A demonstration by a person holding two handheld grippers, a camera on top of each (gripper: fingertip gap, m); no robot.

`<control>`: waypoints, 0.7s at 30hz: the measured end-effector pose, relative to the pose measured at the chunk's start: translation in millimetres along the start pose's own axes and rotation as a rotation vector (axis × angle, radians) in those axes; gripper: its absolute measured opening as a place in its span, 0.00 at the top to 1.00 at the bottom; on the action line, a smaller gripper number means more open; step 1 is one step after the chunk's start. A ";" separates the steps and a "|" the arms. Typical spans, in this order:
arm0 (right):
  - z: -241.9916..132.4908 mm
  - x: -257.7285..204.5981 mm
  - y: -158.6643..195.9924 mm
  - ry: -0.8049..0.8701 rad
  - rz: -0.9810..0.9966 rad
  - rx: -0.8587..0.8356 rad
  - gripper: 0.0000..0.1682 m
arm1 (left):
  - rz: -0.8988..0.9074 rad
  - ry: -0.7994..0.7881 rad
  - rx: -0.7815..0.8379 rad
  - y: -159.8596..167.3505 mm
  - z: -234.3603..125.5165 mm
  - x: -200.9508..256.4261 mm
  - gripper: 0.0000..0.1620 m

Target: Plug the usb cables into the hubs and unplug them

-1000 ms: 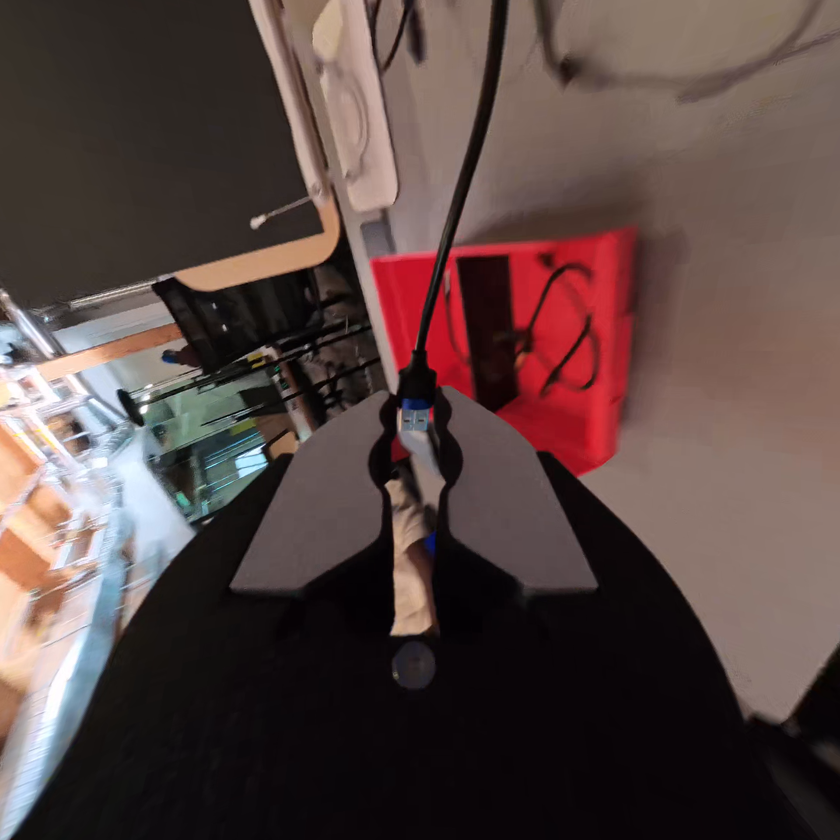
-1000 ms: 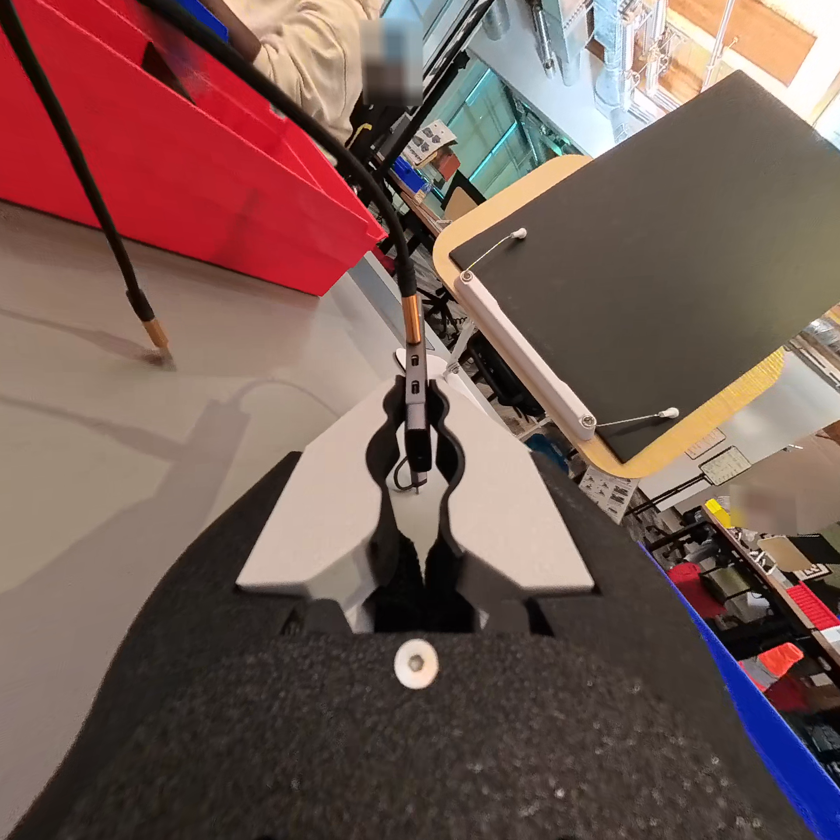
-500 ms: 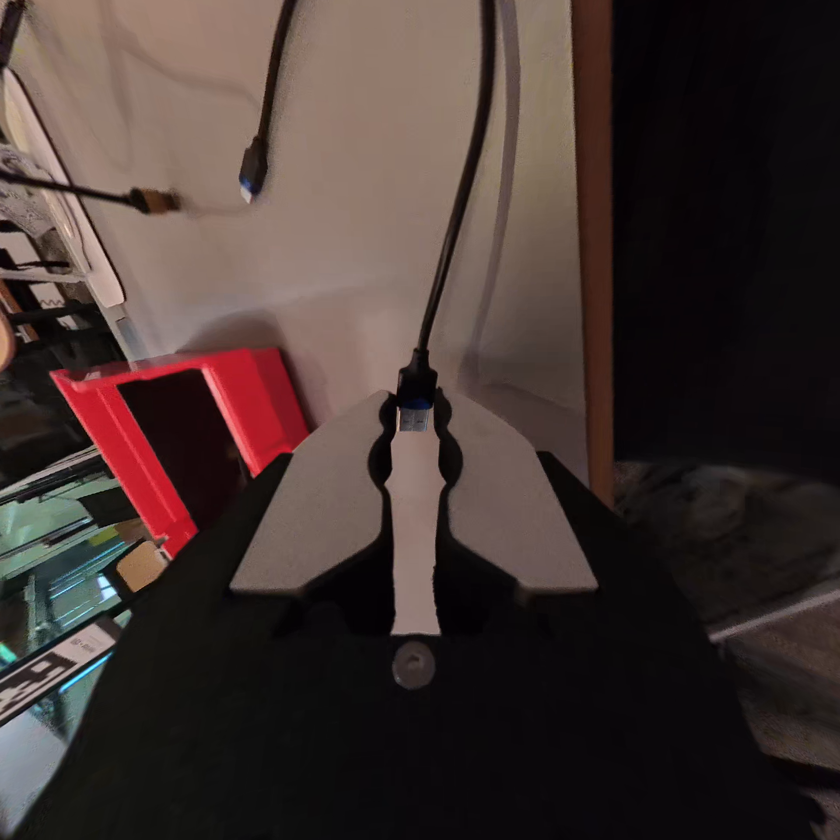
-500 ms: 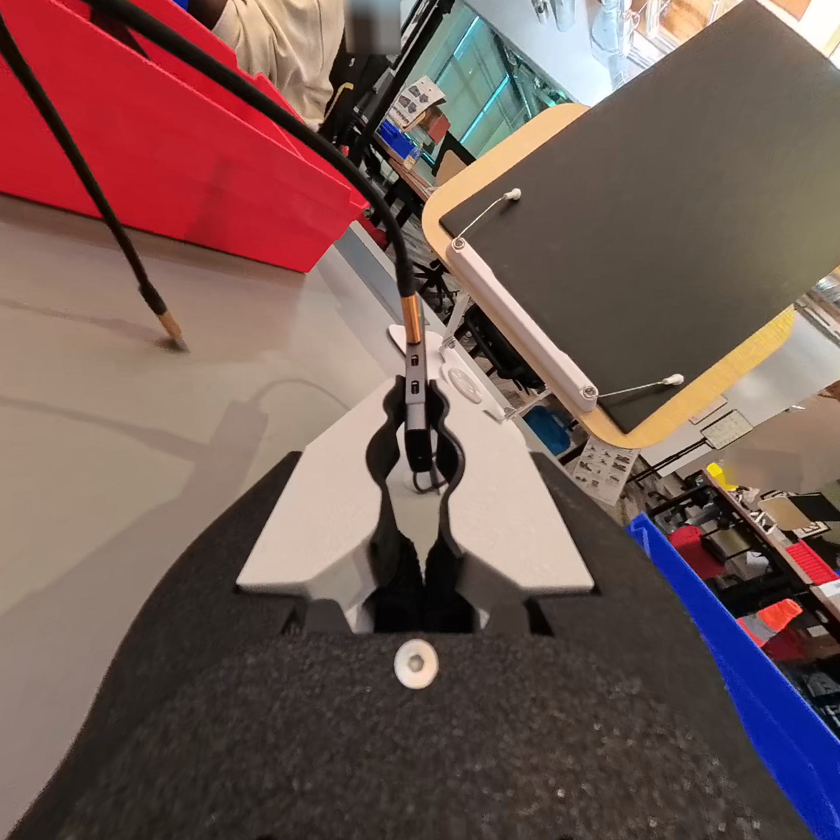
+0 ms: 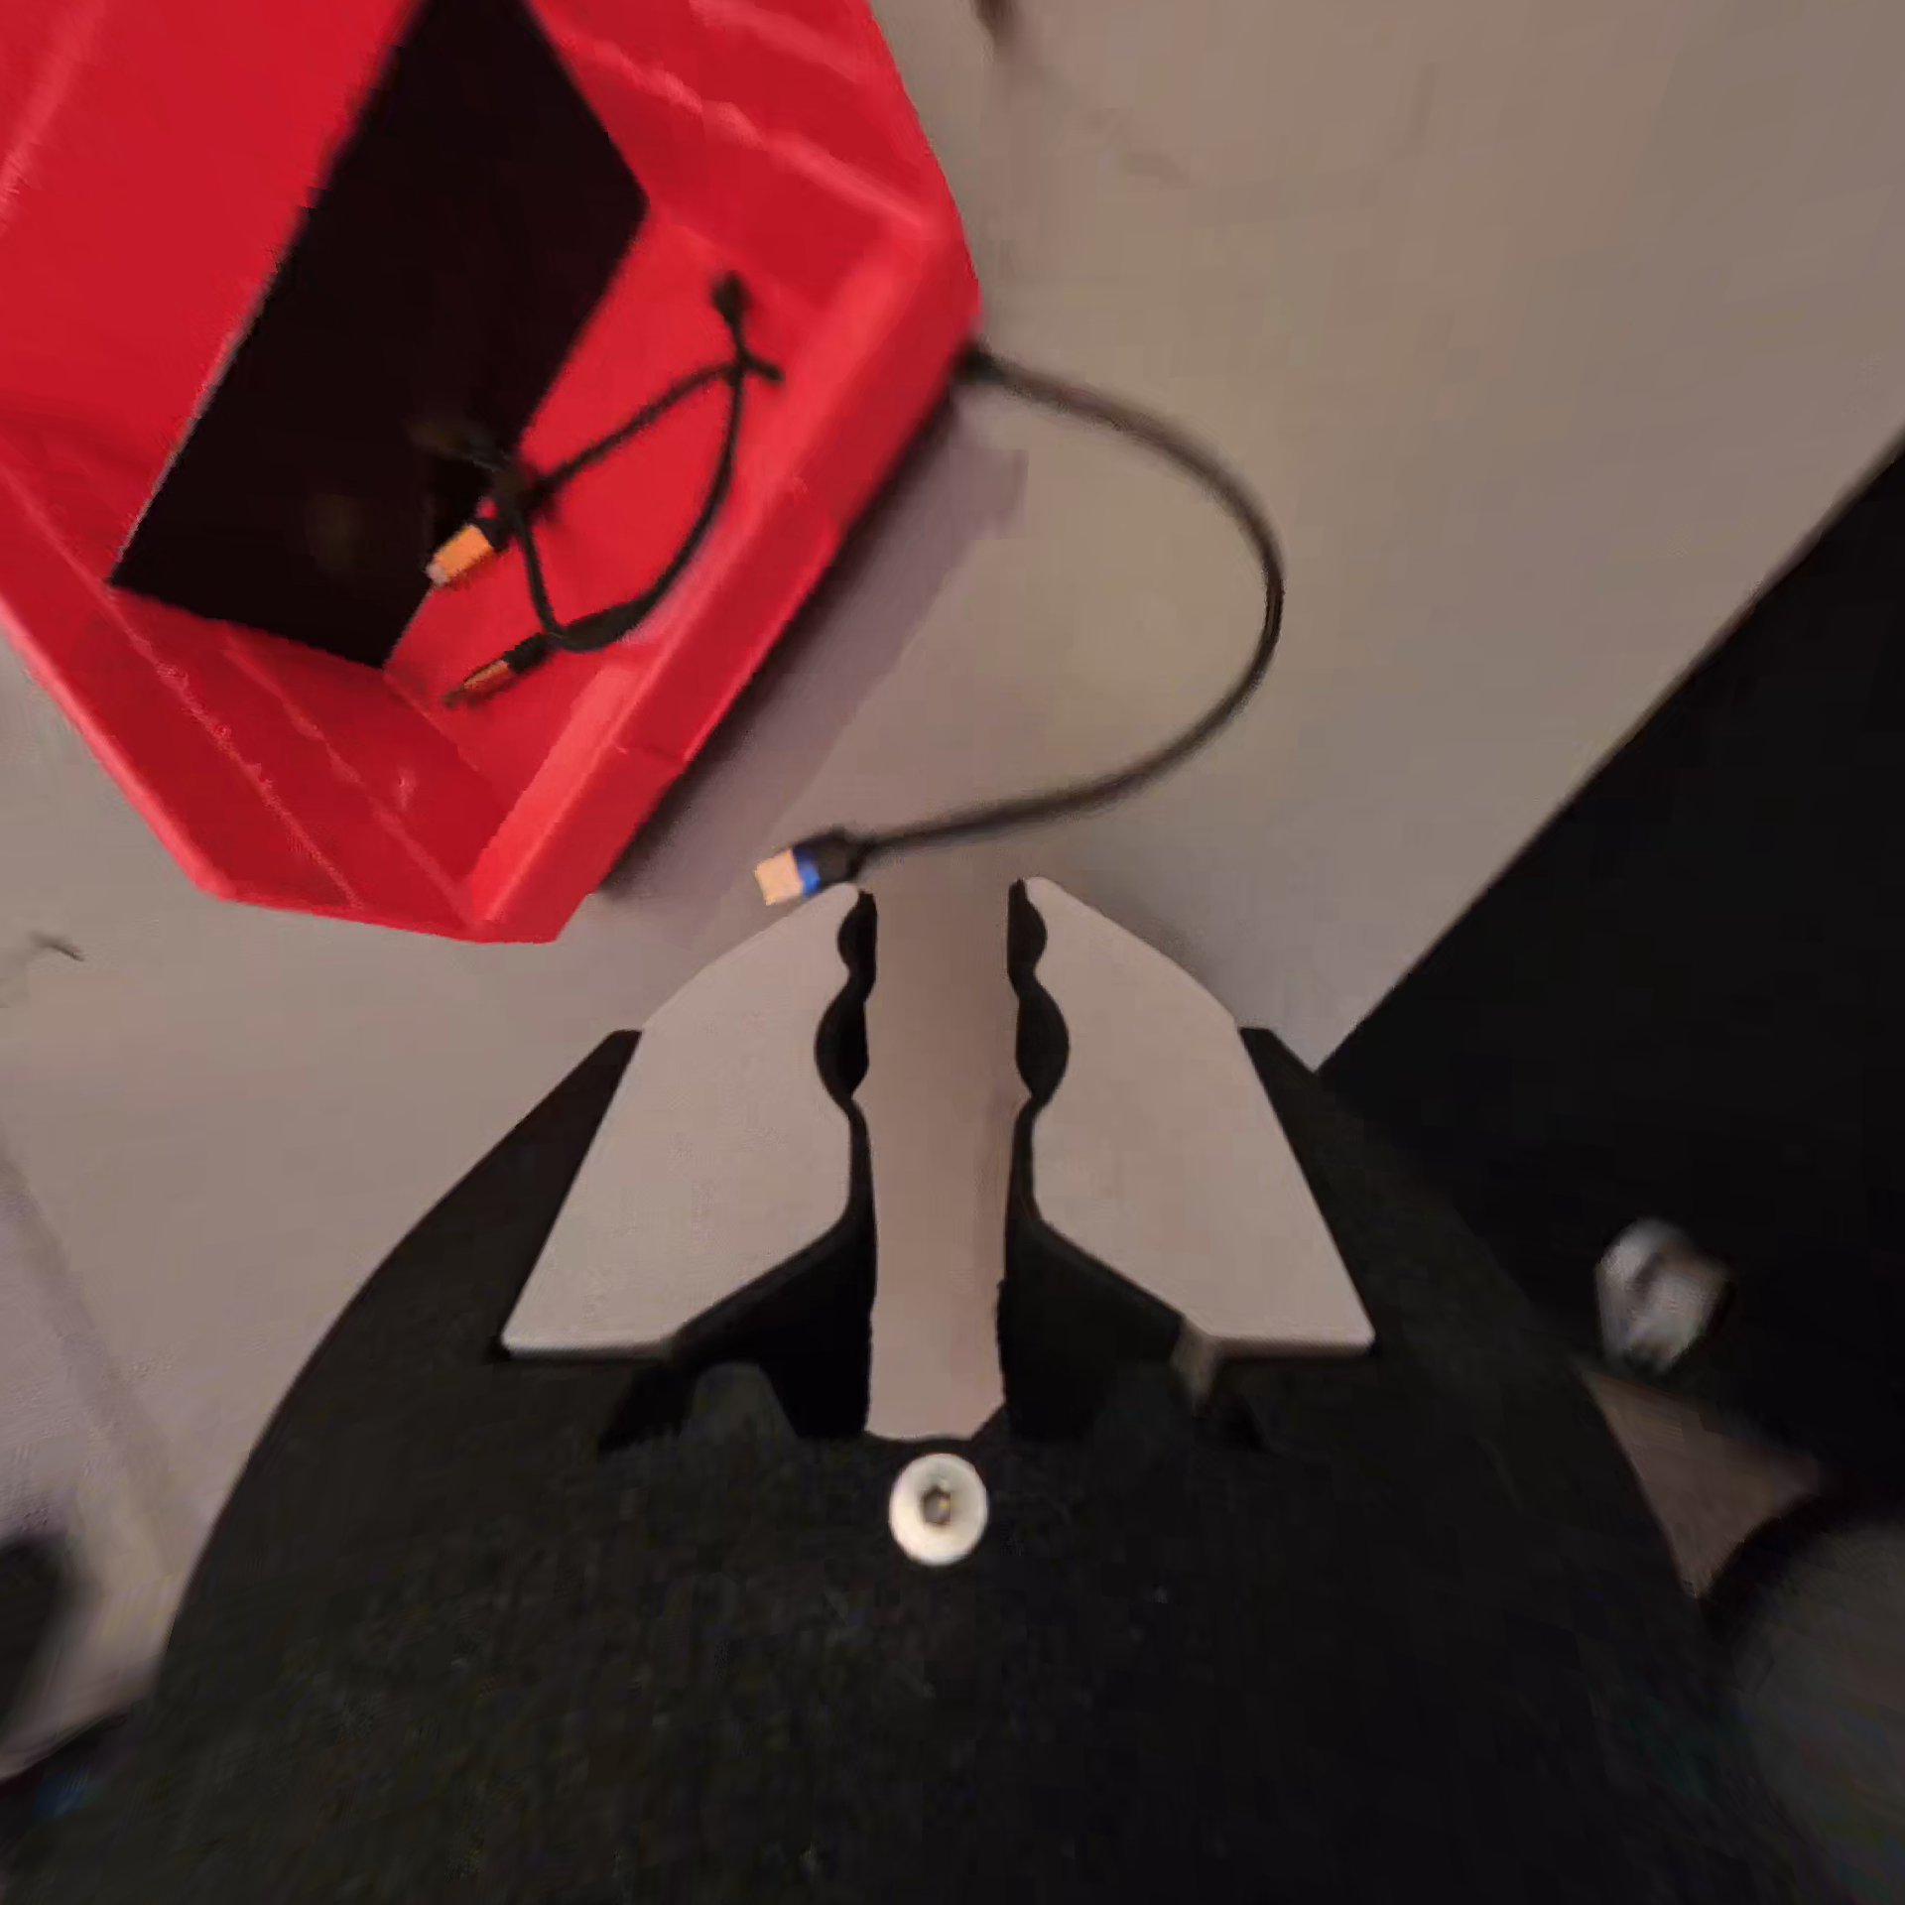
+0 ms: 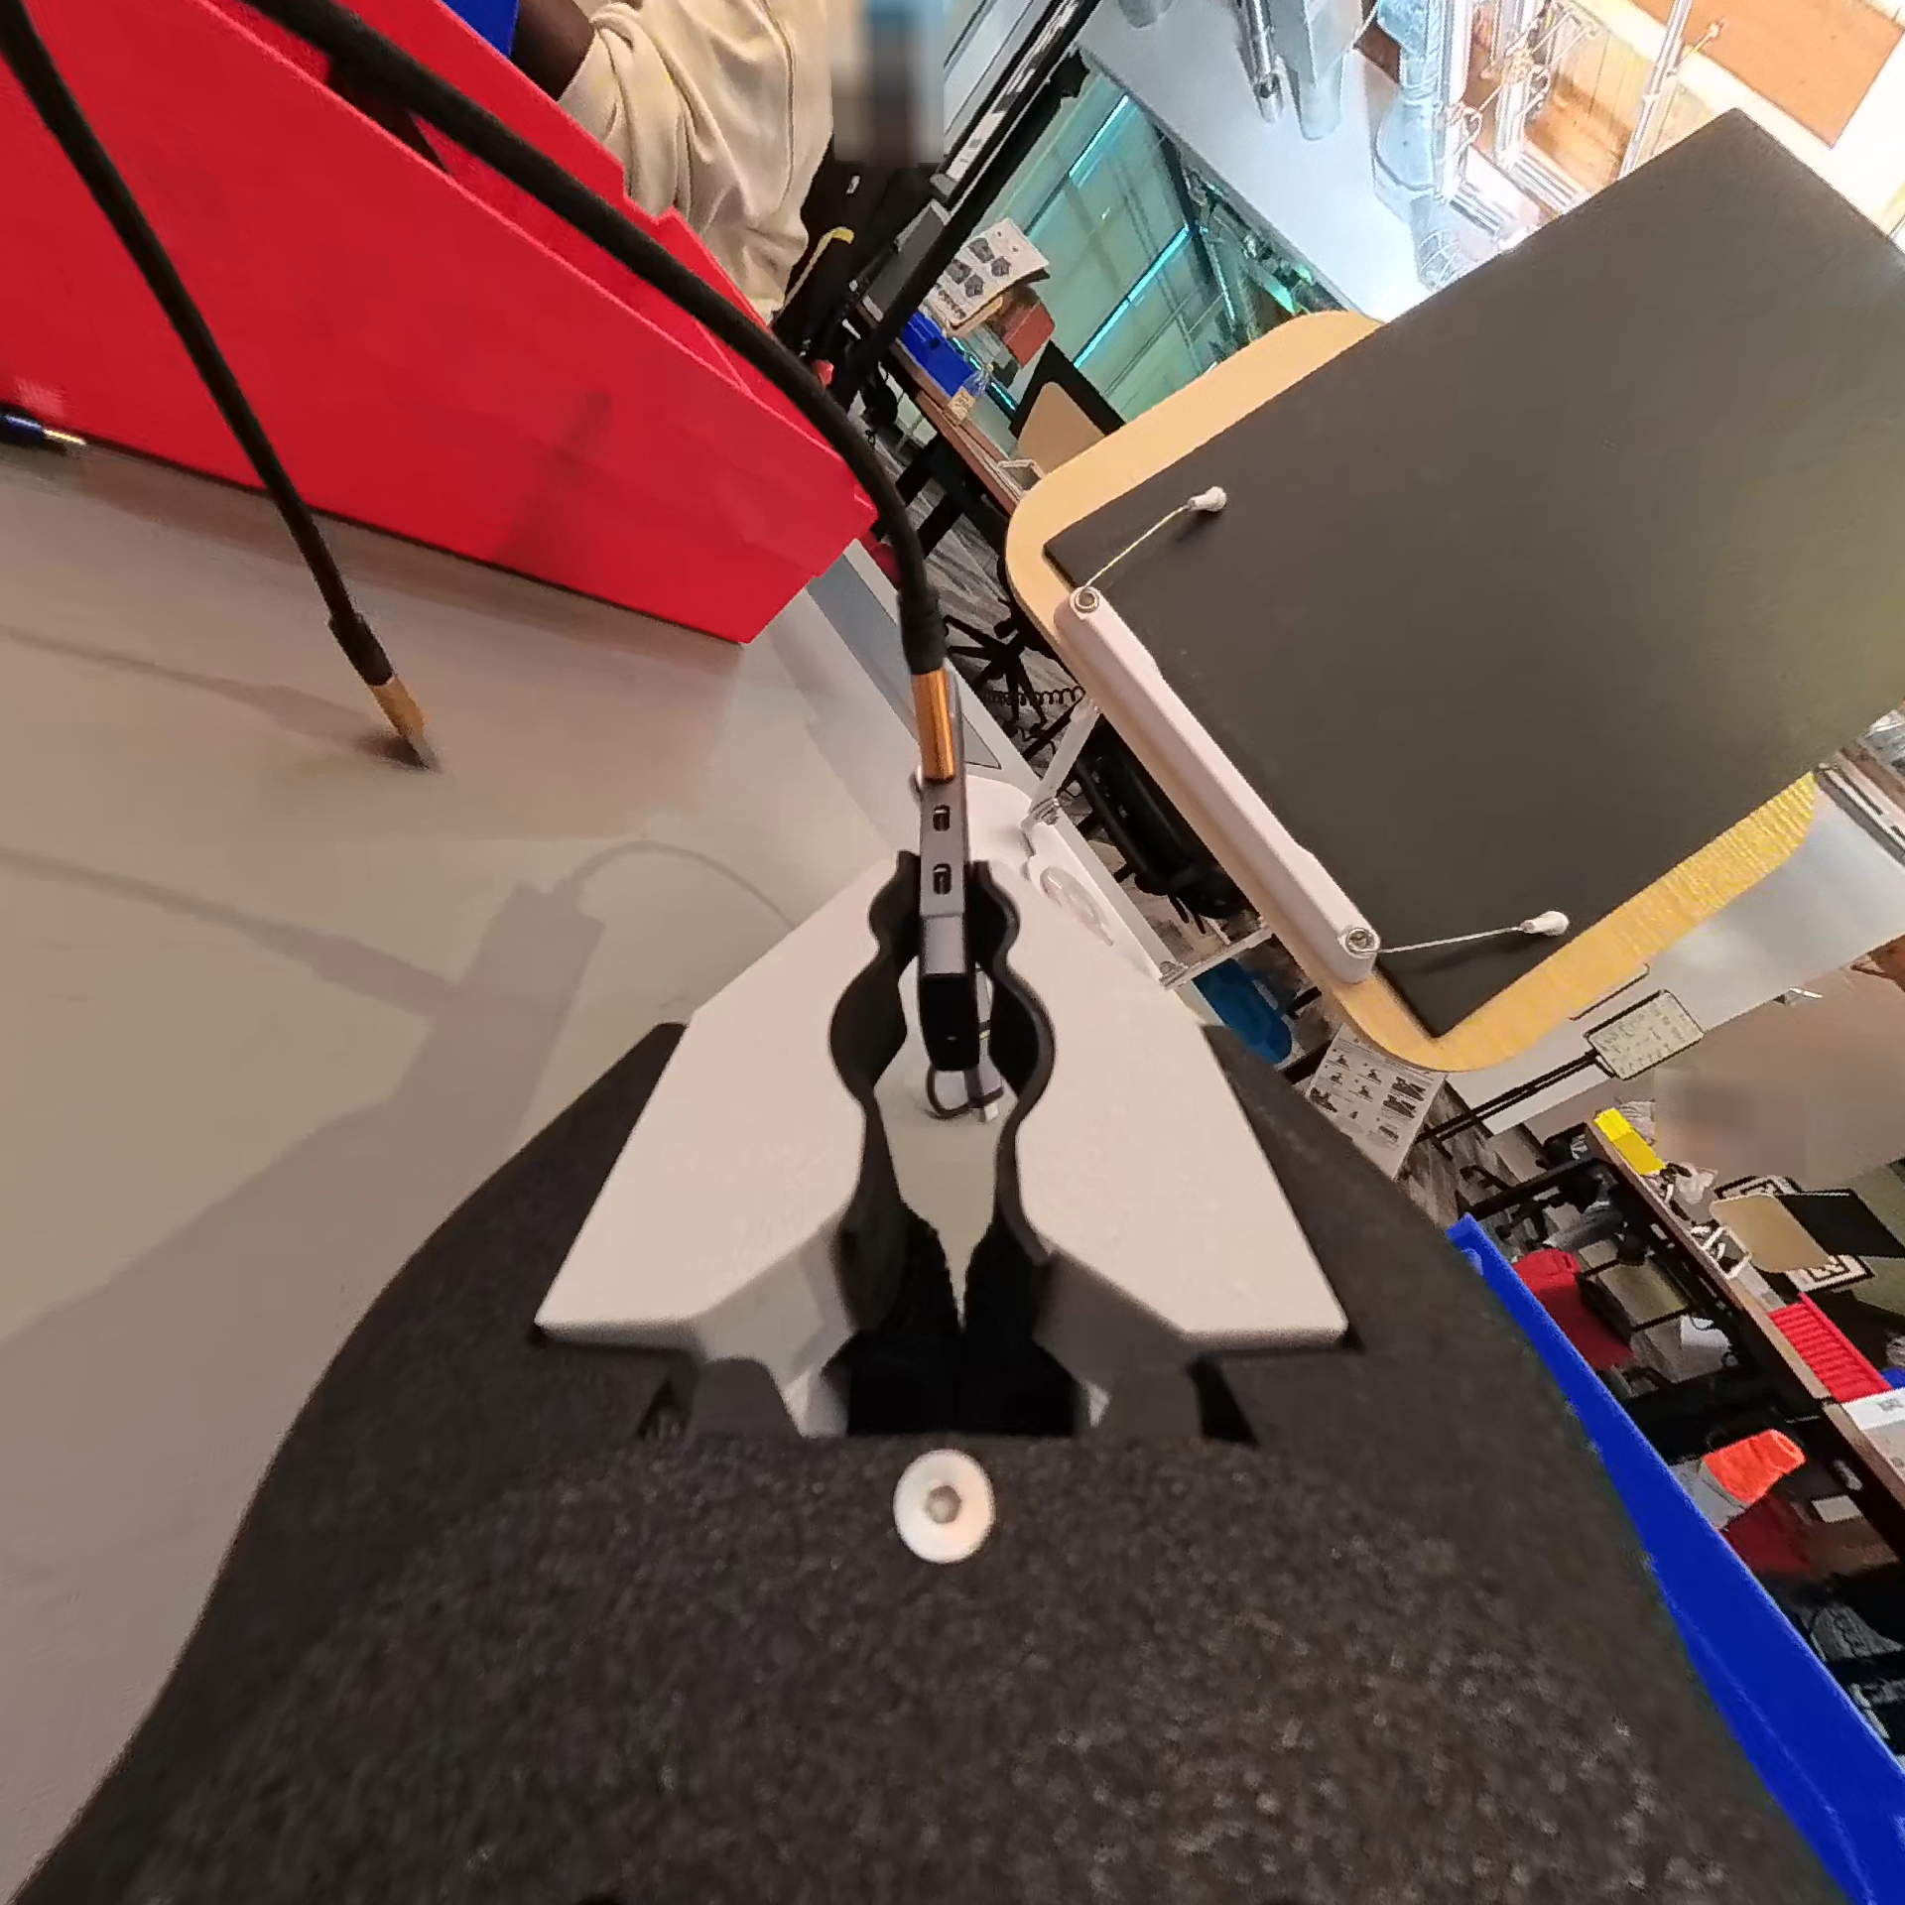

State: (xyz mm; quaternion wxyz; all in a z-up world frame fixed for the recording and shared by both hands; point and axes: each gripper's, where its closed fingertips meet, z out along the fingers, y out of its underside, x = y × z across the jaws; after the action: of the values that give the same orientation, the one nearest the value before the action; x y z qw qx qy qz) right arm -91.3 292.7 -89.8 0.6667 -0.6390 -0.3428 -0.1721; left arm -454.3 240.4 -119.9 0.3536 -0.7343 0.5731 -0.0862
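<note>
My left gripper (image 5: pixel 938 907) is open and empty above the grey table. A black cable (image 5: pixel 1185 742) with a blue-tipped USB plug (image 5: pixel 809 876) lies just past the left fingertip, free of the jaws; it curves back to the red bin (image 5: pixel 742 557). My right gripper (image 6: pixel 943 907) is shut on a slim grey adapter (image 6: pixel 943 907). A gold-collared connector (image 6: pixel 936 732) of a black braided cable (image 6: pixel 577 216) is plugged into the adapter's far end. The cable's other gold end (image 6: pixel 397 711) touches the table.
The red bin holds a black pad (image 5: pixel 392 340) and a short black cable with gold plugs (image 5: pixel 619 536). It also shows in the right wrist view (image 6: pixel 433 361). A black board with a tan rim (image 6: pixel 1495 536) stands at the right. A blue bin edge (image 6: pixel 1701 1608) is lower right. A person in a cream top (image 6: pixel 711 113) is behind.
My left gripper has opened and let go of the blue USB plug, which now lies on the table; the left view swung down over the red bin. The right gripper still holds the adapter.
</note>
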 end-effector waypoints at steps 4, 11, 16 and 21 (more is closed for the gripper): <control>1.2 -5.2 0.1 -0.016 -0.002 -0.002 0.96 | -0.437 -0.018 0.218 -63.0 30.8 19.6 0.82; 0.1 -5.3 -1.4 -0.017 -0.006 0.002 0.96 | -0.559 -0.274 -0.018 -63.4 117.7 18.4 0.77; -0.2 -3.8 -2.1 -0.015 -0.006 0.003 0.96 | -0.714 -0.135 0.015 -62.8 134.4 38.6 0.74; 0.5 -9.4 -1.1 -0.029 -0.027 0.000 0.96 | -0.572 -0.092 0.016 -73.8 138.5 60.5 0.98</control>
State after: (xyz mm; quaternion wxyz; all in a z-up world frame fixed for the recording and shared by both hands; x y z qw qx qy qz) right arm -98.7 291.1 -95.3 0.6593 -0.6369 -0.3608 -0.1719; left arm -303.2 250.8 -192.9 0.3465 -0.8663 0.3254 -0.1534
